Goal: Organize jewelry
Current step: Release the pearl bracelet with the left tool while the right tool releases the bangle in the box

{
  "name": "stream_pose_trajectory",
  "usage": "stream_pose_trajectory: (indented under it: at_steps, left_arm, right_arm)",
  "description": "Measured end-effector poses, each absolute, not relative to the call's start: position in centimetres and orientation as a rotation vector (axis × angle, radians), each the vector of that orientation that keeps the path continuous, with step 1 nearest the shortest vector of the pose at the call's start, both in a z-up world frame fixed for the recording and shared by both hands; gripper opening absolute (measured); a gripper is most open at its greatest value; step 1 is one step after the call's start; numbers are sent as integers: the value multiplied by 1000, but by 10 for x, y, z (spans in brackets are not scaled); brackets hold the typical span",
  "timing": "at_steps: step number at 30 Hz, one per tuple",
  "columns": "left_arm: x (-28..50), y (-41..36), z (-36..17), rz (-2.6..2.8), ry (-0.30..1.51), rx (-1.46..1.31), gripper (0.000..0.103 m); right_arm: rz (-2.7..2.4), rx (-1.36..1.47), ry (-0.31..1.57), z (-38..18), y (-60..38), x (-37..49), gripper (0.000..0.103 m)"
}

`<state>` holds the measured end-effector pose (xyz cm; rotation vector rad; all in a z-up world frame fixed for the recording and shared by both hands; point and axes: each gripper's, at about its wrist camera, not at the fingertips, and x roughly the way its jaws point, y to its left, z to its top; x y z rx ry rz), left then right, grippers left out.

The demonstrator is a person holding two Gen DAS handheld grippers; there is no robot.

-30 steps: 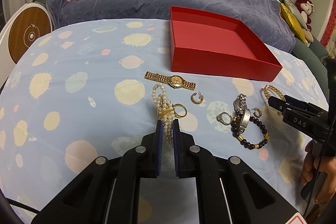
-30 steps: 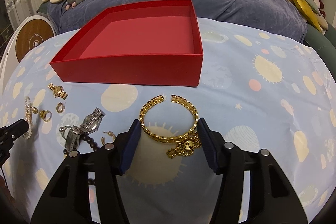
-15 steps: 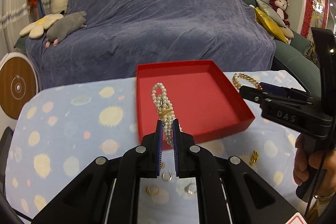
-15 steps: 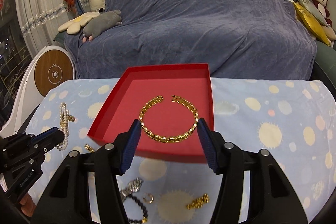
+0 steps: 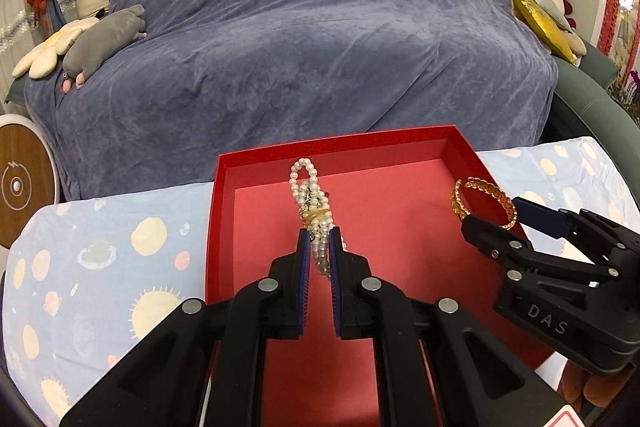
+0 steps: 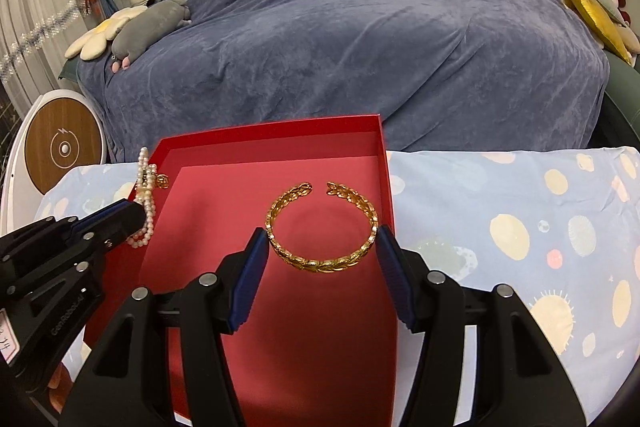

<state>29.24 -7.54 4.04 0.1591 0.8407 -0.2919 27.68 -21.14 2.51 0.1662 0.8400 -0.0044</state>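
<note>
My left gripper (image 5: pixel 319 245) is clamped on a pearl bracelet (image 5: pixel 310 193), which sticks out past the fingertips with its long axis running straight ahead, its looped end toward the far wall of the red box (image 5: pixel 224 211). It hangs over the box's floor. My right gripper (image 6: pixel 322 253) is clamped on a gold bangle (image 6: pixel 322 227), gripped by its two sides and held roughly flat over the box (image 6: pixel 384 163), with the gap in the ring facing away from me toward the blue couch (image 6: pixel 360 27).
</note>
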Motion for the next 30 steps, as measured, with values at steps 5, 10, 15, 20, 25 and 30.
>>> stream_pose_trajectory:
  at_steps: [5, 10, 15, 20, 25, 30]
  left_arm:
    - [301, -78, 27, -274, 848, 188, 8]
    - [302, -76, 23, -240, 839, 202, 11]
    - [299, -72, 24, -212, 833, 206, 12]
    - [275, -60, 37, -185, 798, 212, 21]
    - [228, -44, 52, -163, 765, 222, 42]
    - [178, -26, 56, -158, 781, 222, 48]
  right_arm:
    - [-17, 128, 844, 21, -204, 282, 54]
    - [-41, 105, 833, 20, -202, 283, 56]
    - [-37, 117, 805, 28, -208, 272, 59]
    - [-21, 135, 774, 50, -216, 237, 61]
    - [7, 146, 732, 75, -219, 179, 69]
    - [30, 143, 722, 80, -213, 119, 72]
